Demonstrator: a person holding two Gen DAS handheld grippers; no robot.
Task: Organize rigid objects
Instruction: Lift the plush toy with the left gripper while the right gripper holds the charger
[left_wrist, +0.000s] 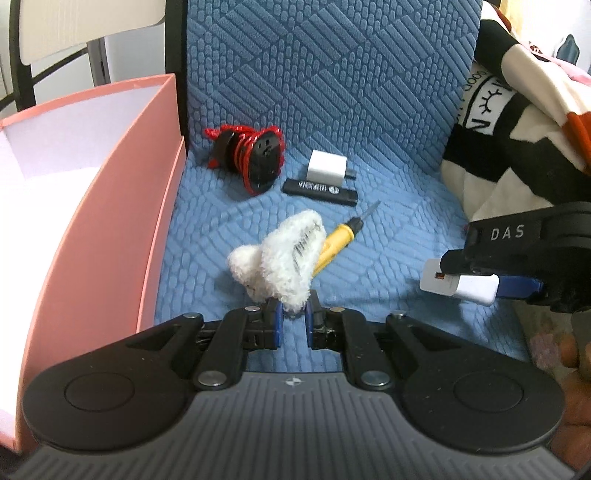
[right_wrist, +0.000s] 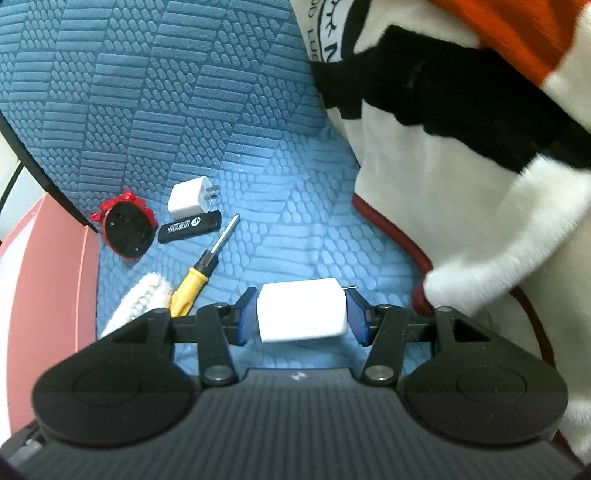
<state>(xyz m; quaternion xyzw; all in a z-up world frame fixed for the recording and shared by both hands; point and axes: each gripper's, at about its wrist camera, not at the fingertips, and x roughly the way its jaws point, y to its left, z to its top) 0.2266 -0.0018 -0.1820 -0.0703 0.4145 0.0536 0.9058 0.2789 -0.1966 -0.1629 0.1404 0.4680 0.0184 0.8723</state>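
My left gripper (left_wrist: 294, 317) is shut on the edge of a fluffy white cloth (left_wrist: 280, 258) that lies over a yellow-handled screwdriver (left_wrist: 341, 236) on the blue seat. My right gripper (right_wrist: 302, 314) is shut on a white charger block (right_wrist: 302, 314); it also shows at the right of the left wrist view (left_wrist: 458, 286). Behind lie a red and black spool (left_wrist: 251, 158), a small white plug adapter (left_wrist: 327, 168) and a black lighter (left_wrist: 319, 192). They show in the right wrist view too: spool (right_wrist: 127, 229), adapter (right_wrist: 188, 201), lighter (right_wrist: 190, 225), screwdriver (right_wrist: 199, 275), cloth (right_wrist: 136, 302).
An open pink box (left_wrist: 110, 206) with a white inside stands at the seat's left edge. A black, white and orange garment (left_wrist: 517, 122) is piled on the right; it fills the right of the right wrist view (right_wrist: 461, 147). The blue quilted backrest (left_wrist: 332, 74) rises behind.
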